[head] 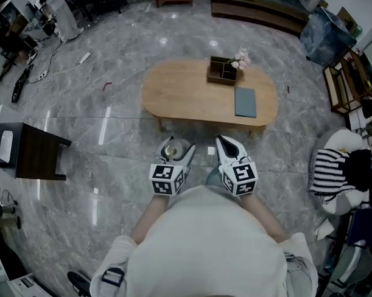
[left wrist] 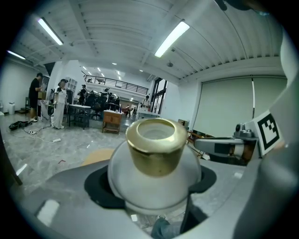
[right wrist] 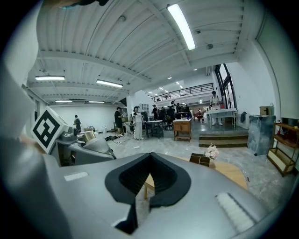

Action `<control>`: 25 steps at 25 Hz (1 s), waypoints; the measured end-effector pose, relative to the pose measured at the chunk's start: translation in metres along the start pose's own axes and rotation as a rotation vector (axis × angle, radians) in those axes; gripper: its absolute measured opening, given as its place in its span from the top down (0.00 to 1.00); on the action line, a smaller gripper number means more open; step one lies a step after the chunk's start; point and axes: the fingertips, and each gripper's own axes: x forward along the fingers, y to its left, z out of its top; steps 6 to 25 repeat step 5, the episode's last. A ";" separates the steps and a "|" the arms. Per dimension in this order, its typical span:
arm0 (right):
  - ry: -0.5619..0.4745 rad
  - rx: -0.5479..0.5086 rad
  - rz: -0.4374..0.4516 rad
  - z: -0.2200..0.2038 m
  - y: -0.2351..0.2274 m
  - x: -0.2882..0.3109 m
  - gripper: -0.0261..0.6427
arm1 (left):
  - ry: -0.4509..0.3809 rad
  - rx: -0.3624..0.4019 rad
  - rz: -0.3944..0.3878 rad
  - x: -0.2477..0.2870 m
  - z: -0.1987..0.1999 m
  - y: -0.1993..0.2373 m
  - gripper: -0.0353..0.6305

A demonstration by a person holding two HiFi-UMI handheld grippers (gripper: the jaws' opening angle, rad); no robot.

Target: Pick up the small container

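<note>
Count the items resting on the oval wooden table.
2. A dark divided box holding pale flowers sits near the table's far edge; a flat grey-blue book lies just in front of it, toward the right. Small things inside the box may be hidden.

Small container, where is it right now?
The small container is clamped in the left gripper, at the head view's lower middle, just left of the right gripper and on the person's side of the wooden table.
</note>
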 end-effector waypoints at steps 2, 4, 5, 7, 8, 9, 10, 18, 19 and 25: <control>0.001 -0.003 -0.002 0.000 0.001 0.001 0.97 | -0.005 -0.001 0.002 -0.001 0.002 0.001 0.43; 0.000 -0.005 -0.003 0.000 0.002 0.002 0.96 | -0.012 -0.001 0.003 -0.001 0.004 0.002 0.43; -0.001 -0.007 -0.004 0.000 0.002 0.002 0.96 | -0.015 0.000 0.004 -0.002 0.005 0.002 0.43; -0.001 -0.007 -0.004 0.000 0.002 0.002 0.96 | -0.015 0.000 0.004 -0.002 0.005 0.002 0.43; -0.001 -0.007 -0.004 0.000 0.002 0.002 0.96 | -0.015 0.000 0.004 -0.002 0.005 0.002 0.43; -0.001 -0.007 -0.004 0.000 0.002 0.002 0.96 | -0.015 0.000 0.004 -0.002 0.005 0.002 0.43; -0.001 -0.007 -0.004 0.000 0.002 0.002 0.96 | -0.015 0.000 0.004 -0.002 0.005 0.002 0.43; -0.001 -0.007 -0.004 0.000 0.002 0.002 0.96 | -0.015 0.000 0.004 -0.002 0.005 0.002 0.43; -0.001 -0.007 -0.004 0.000 0.002 0.002 0.96 | -0.015 0.000 0.004 -0.002 0.005 0.002 0.43; -0.001 -0.007 -0.004 0.000 0.002 0.002 0.96 | -0.015 0.000 0.004 -0.002 0.005 0.002 0.43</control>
